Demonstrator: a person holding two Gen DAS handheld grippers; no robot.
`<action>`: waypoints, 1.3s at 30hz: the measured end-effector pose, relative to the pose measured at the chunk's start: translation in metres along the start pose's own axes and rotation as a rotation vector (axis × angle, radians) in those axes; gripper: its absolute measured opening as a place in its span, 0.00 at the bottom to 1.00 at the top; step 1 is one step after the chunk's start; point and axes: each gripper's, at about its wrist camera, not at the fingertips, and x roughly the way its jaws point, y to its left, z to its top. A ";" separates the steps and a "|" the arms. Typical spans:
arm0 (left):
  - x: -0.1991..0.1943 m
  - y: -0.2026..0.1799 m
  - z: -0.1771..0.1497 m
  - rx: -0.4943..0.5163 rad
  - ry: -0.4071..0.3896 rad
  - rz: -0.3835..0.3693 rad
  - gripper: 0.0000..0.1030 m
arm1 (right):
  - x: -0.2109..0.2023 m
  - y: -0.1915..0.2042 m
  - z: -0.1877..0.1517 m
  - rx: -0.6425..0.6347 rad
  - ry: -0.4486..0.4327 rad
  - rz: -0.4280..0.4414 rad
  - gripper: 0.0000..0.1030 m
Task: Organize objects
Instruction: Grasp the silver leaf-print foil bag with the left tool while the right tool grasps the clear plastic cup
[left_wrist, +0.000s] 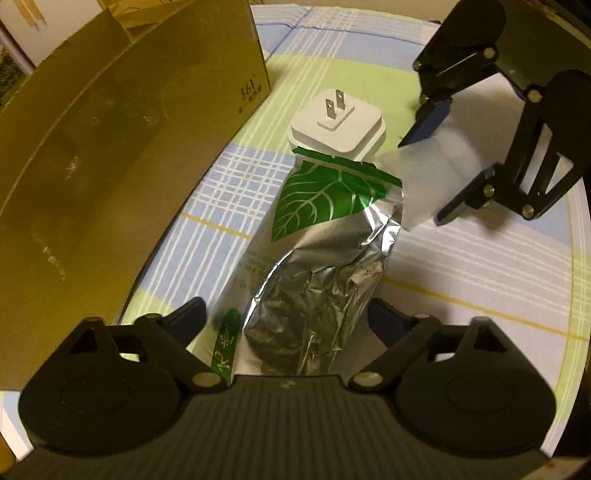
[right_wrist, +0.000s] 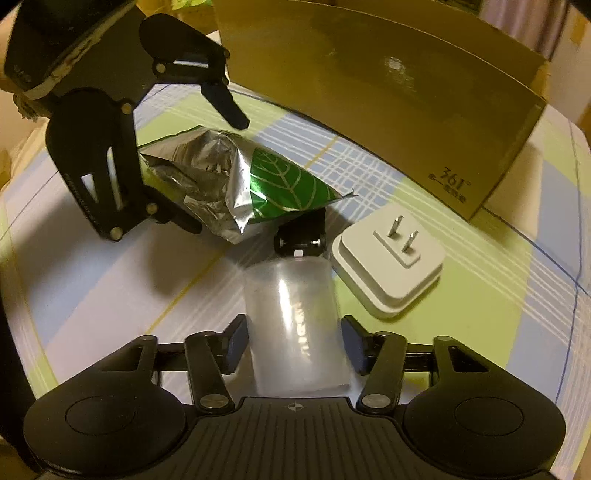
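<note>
Two grippers straddle things: left gripper (left_wrist: 286, 325) wide around the foil bag (left_wrist: 317, 266), right gripper (right_wrist: 293, 343) around the bottle (right_wrist: 295, 317), neither squeezing yet; squeeze gently, lift straight.

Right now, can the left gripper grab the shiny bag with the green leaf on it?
Probably yes. The left gripper already has a finger on each side of the shiny bag, with nothing in between. The pads do not seem to squeeze it yet.

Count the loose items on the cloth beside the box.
3: a foil pouch between the left gripper's jaws, a clear bottle between the right's, a white plug near the box.
</note>
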 end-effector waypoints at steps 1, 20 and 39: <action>0.002 0.000 0.000 0.005 0.007 0.001 0.84 | -0.001 0.000 -0.001 0.013 -0.001 0.003 0.47; -0.037 -0.054 -0.038 -0.435 0.105 -0.056 0.80 | -0.025 0.021 -0.041 0.288 -0.061 -0.091 0.48; -0.018 -0.051 -0.030 -0.389 0.084 -0.036 0.73 | -0.023 0.019 -0.041 0.301 -0.082 -0.098 0.56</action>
